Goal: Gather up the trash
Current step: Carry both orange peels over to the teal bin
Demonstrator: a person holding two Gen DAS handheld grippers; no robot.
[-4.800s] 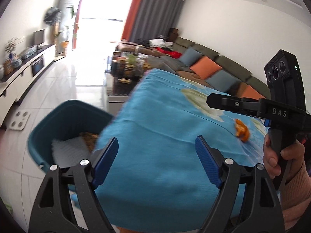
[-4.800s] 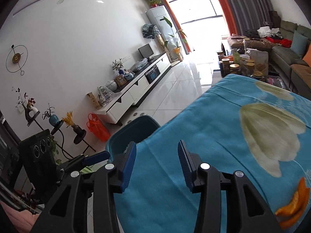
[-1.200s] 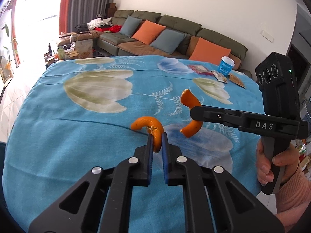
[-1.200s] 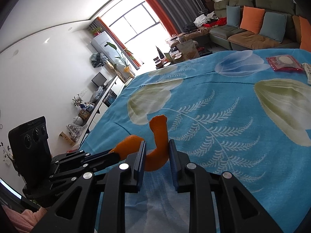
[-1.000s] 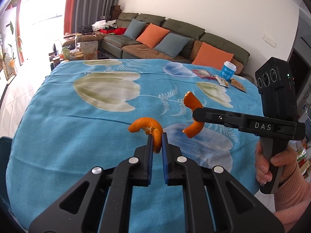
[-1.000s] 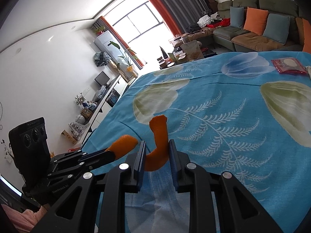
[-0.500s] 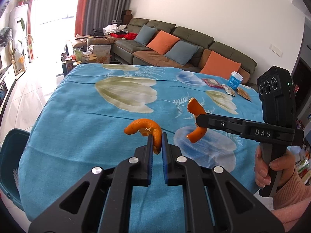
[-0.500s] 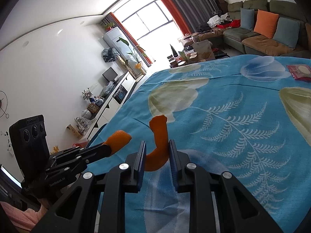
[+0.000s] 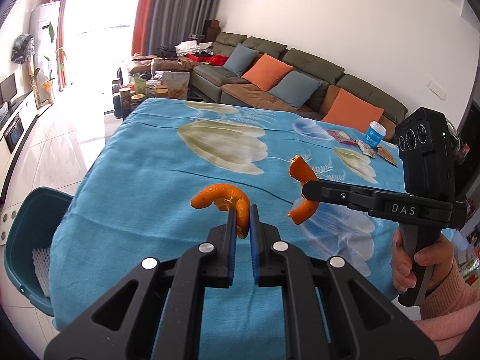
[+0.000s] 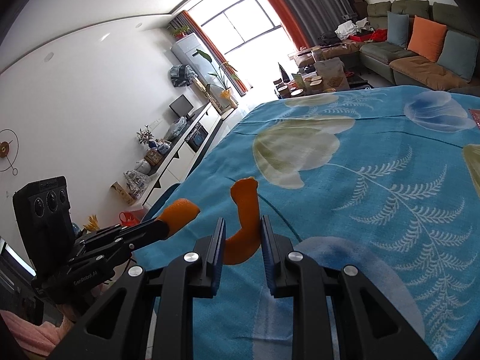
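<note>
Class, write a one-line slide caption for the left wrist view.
Left gripper pinches a curled orange peel above the blue floral tablecloth.

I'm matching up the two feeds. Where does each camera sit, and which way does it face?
Left wrist: rides the left hand-held gripper, facing the sofa across the blue cloth; a hand shows.
Right wrist: rides the right hand-held gripper, facing the window.
Shared: both orange peels.
</note>
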